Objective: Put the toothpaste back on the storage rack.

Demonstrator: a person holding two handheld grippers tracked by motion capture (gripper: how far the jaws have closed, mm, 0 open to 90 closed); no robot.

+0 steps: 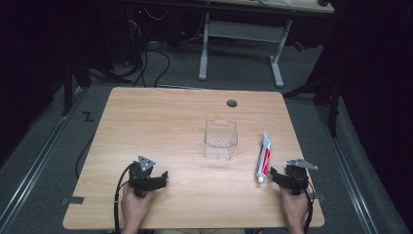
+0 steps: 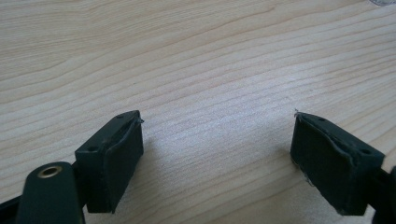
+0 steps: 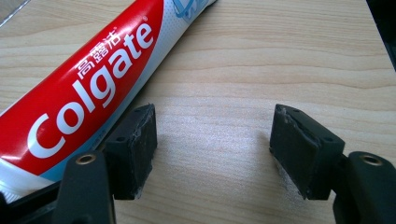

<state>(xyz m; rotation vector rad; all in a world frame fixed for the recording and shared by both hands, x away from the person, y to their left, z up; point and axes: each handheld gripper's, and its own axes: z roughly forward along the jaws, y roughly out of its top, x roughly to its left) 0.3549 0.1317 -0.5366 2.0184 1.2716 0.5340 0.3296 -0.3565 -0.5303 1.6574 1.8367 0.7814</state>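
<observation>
A red and white toothpaste tube point(image 1: 263, 157) lies on the wooden table point(image 1: 160, 122), cap toward the near edge, right of a clear plastic box point(image 1: 220, 139). My right gripper point(image 1: 282, 176) rests on the table just right of the tube's cap end, jaws open and empty. In the right gripper view the tube point(image 3: 88, 88) lies outside the left jaw, and bare wood shows between the fingertips point(image 3: 212, 140). My left gripper point(image 1: 158, 178) sits near the table's front left, open. Bare wood shows between its jaws point(image 2: 217, 149).
A round cable hole point(image 1: 232, 103) sits near the table's far edge. Beyond the table stand a white desk frame point(image 1: 241, 44) and cables on the floor. Open tabletop lies between the two grippers and around the box.
</observation>
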